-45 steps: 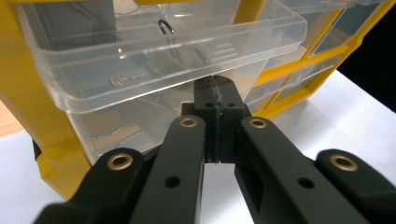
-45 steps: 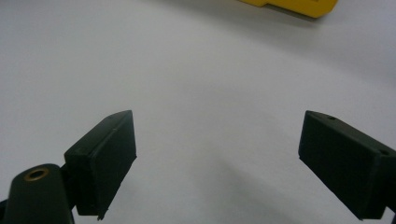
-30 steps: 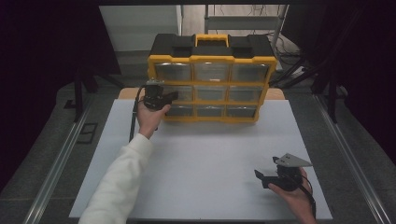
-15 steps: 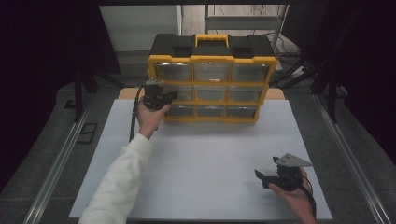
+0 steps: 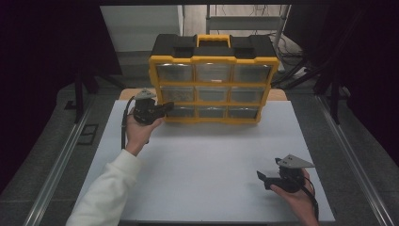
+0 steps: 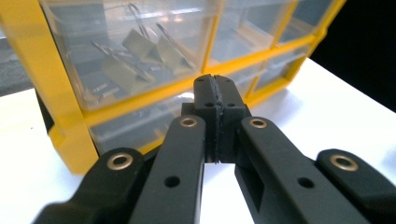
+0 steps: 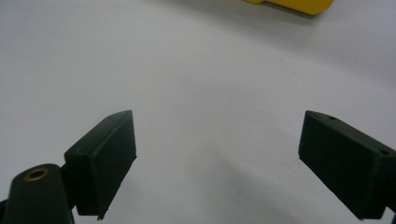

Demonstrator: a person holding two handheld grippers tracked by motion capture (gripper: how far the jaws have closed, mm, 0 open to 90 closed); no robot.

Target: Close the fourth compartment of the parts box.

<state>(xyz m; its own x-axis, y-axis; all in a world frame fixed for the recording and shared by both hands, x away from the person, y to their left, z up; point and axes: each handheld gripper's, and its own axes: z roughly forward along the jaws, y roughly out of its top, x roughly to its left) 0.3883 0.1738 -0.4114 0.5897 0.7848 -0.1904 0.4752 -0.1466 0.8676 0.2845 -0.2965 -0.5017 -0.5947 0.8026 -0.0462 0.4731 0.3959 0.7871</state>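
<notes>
Yellow-and-black drawer organizer (image 5: 214, 80) standing upright at the far middle of the white desk (image 5: 211, 174), three rows of three clear drawers facing near. Binder clips (image 6: 140, 58) visible through a clear drawer front in the left gripper view, in the left column.

Left gripper (image 5: 165, 109) held at the organizer's left column, level with the bottom drawer (image 5: 179, 112). Fingers pressed fully together, pads flat against each other with nothing visibly between them, tips just in front of the drawer fronts; contact with a drawer handle too close to tell.

Right gripper (image 5: 259, 175) resting low over the near right part of the desk, well apart from the organizer. Fingers (image 7: 105, 156) spread wide, holding nothing, only bare desk between them.

Likely risks from here: shut fingers slipping off the thin drawer lip without catching it; a pull on a stiff drawer dragging or tipping the whole organizer toward the near side, since nothing braces it; a drawer coming out too far and spilling its clips. Steadying with the idle right gripper probably a sensible safeguard.
</notes>
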